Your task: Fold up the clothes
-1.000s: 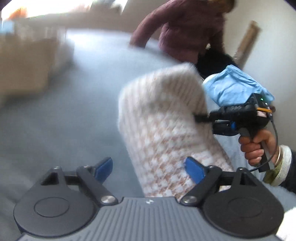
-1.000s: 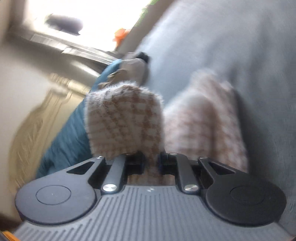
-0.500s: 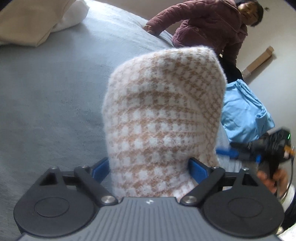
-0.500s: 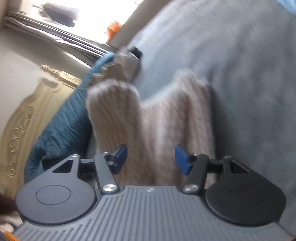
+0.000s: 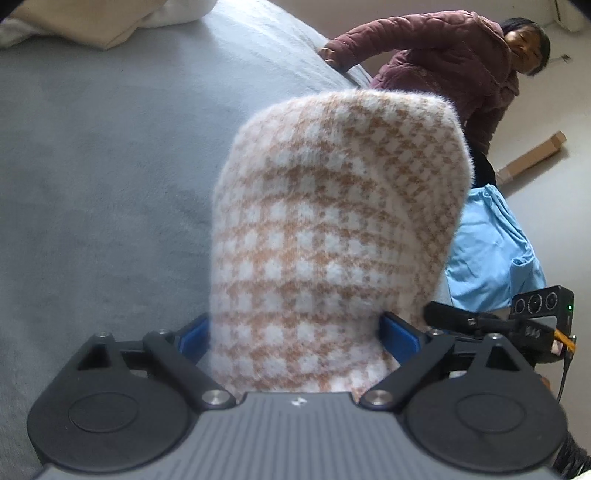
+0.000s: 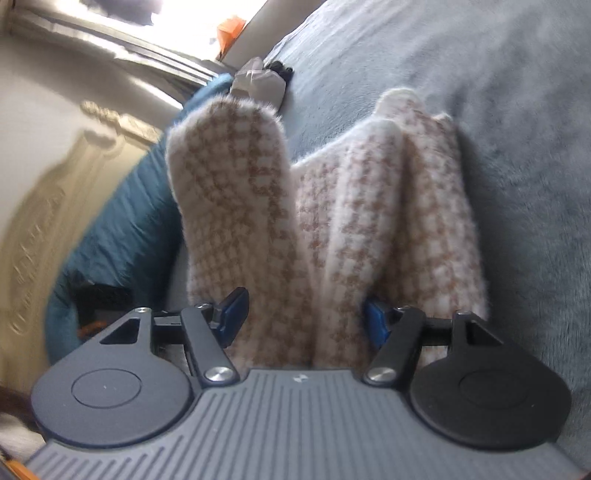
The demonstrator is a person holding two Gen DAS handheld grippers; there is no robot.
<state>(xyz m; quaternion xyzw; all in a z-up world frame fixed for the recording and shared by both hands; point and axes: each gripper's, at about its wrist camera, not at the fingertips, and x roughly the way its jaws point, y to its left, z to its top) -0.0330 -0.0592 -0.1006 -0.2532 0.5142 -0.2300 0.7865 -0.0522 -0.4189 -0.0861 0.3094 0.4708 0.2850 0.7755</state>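
Around you: a person in a maroon quilted jacket [image 5: 436, 55] leans on the far edge of the grey fleece bedspread [image 5: 103, 155], light blue garment [image 5: 491, 251] by the edge, beige pillow [image 5: 74, 22] top left, teal duvet [image 6: 122, 229] against the carved headboard. Fuzzy tan-and-white houndstooth sweater [image 5: 332, 229] lies on the bedspread, one fold standing up and blocking most of your left view. Left gripper [image 5: 295, 332] jaws opening, blue pads flank the knit, no clear squeeze. Right gripper [image 6: 303, 317] jaws opening too; a second ago it was clenched on the fabric, now released, cloth loose between the pads
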